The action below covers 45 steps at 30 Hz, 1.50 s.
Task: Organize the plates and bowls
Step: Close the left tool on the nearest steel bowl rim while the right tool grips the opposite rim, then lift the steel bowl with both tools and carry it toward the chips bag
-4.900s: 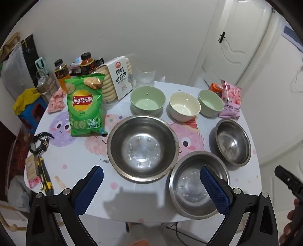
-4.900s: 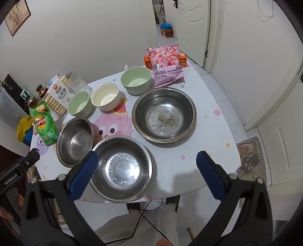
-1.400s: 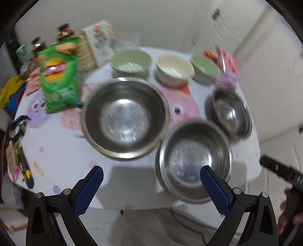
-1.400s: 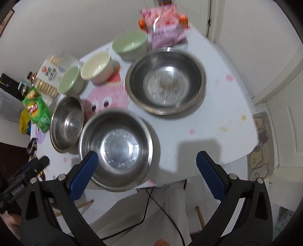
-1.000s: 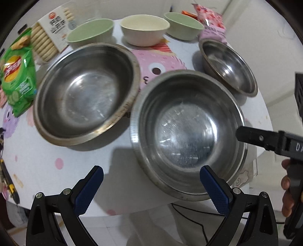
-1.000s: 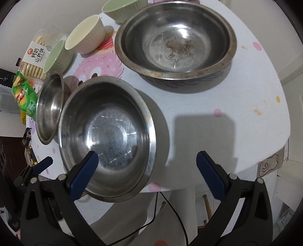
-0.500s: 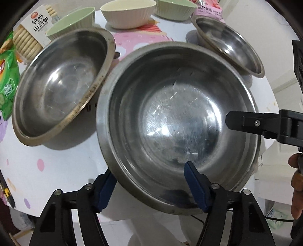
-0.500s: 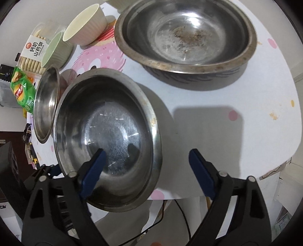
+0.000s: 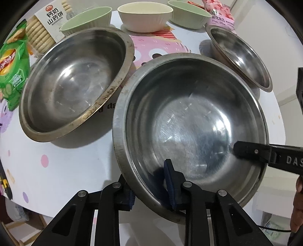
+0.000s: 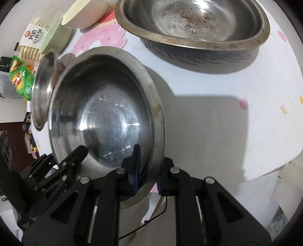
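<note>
The middle steel bowl (image 9: 189, 123) sits at the near edge of the round table (image 9: 56, 160). My left gripper (image 9: 149, 189) is closing on its near rim, one pad inside the bowl and one outside, both pressing the wall. In the right wrist view, my right gripper (image 10: 148, 176) is closing on another part of the same bowl's (image 10: 106, 117) near rim in the same way. Each gripper shows in the other's view: the right gripper (image 9: 265, 157) reaches in from the right, and the left gripper (image 10: 56, 170) sits lower left. Two more steel bowls (image 9: 75, 83) (image 9: 240, 58) flank the held one.
At the back stand a green bowl (image 9: 87, 19), a cream bowl (image 9: 144, 17) and a second green bowl (image 9: 189, 16). A chips bag (image 9: 11, 73) and a biscuit box (image 9: 49, 24) lie at the left, a pink snack bag (image 9: 221, 17) at the back right. The far steel bowl (image 10: 193, 20) holds dark specks.
Both grippers came down from above the table to the middle steel bowl. Their wide-open jaws closed onto its near rim.
</note>
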{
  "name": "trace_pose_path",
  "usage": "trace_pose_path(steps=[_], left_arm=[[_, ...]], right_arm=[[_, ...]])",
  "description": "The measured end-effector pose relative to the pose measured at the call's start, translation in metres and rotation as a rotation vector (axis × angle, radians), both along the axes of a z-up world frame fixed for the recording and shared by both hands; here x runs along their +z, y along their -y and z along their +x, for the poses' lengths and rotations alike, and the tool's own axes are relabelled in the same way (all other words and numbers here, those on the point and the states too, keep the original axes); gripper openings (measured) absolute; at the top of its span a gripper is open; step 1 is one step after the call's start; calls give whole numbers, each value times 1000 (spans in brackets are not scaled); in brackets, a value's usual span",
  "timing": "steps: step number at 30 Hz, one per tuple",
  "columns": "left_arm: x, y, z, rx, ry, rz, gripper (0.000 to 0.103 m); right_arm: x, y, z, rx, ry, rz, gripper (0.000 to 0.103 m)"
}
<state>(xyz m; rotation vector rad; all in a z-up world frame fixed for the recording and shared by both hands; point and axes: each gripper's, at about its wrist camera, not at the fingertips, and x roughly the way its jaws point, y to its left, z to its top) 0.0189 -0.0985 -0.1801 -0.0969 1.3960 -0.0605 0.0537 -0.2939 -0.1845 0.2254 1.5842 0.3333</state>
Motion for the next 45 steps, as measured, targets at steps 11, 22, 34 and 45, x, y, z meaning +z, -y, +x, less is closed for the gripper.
trace_pose_path(steps=[11, 22, 34, 45], left_arm=[[16, 1, -15, -4, 50, 16, 25], [40, 18, -28, -63, 117, 28, 25], [32, 23, -40, -91, 110, 24, 25], [58, -1, -59, -25, 190, 51, 25]], right_arm=[[12, -2, -18, 20, 53, 16, 17], [29, 9, -36, 17, 98, 42, 18], [27, 18, -53, -1, 87, 46, 18], [46, -10, -55, 87, 143, 43, 19]])
